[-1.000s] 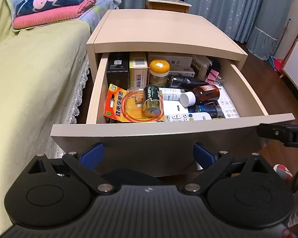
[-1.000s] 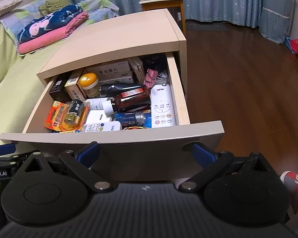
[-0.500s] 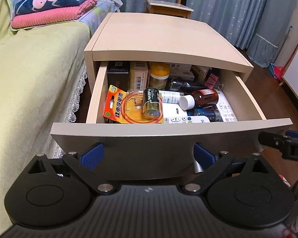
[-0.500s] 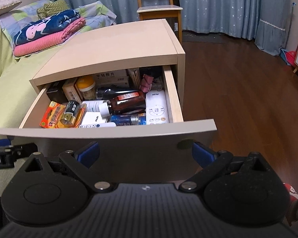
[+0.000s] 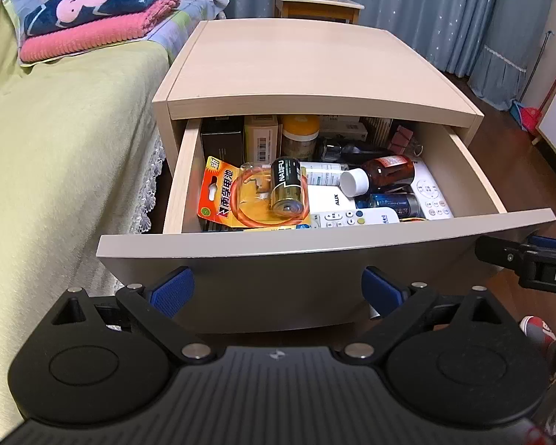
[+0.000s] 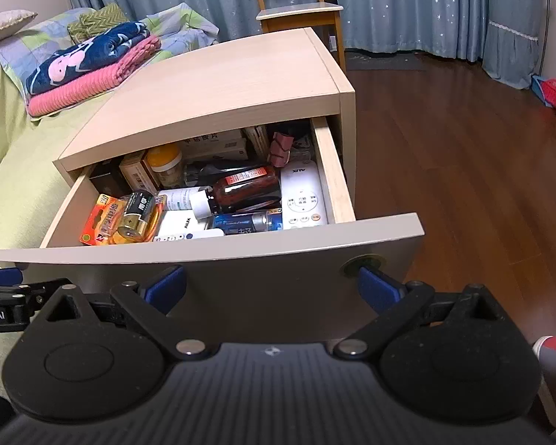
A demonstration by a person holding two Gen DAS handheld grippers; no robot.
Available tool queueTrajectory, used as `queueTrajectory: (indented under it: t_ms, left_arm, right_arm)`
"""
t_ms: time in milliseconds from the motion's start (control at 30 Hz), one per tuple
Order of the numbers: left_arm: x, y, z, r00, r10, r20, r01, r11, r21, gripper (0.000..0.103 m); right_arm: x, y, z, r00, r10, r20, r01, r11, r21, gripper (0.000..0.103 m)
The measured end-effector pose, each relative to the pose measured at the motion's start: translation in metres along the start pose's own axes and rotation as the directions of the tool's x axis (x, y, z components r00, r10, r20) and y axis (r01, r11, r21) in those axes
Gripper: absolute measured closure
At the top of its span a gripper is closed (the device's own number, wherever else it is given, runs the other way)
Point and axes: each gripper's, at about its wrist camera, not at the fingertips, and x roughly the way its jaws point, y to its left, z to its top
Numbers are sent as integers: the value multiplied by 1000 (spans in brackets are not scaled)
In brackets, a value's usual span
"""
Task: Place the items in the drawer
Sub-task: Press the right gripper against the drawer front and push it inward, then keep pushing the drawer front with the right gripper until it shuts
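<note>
Both the left gripper [image 5: 276, 291] and the right gripper [image 6: 272, 287] hang spread wide and empty before the drawer [image 5: 326, 248], which stands pulled out and crowded. The battery [image 5: 286, 193] lies on its orange card at the drawer's left. Only the right view shows the round hole [image 6: 363, 263] in the drawer's front.

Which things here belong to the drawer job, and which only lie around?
Job:
- open beige wooden drawer
- black-and-gold battery on orange card
- brown glass bottle, white cap
- white remote control
- open left claw, open right claw

Lying about:
- folded pink and navy blankets
- wooden chair
- blue curtains
</note>
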Motion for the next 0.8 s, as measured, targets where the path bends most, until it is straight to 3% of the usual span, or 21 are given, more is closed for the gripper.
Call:
queueTrajectory:
  t_ms: [800]
  left_arm:
    - [15, -2, 16, 1000, 4, 4, -4, 1000, -5, 5]
  right_arm:
    - [17, 4, 7, 1000, 9, 20, -9, 1000, 2, 4]
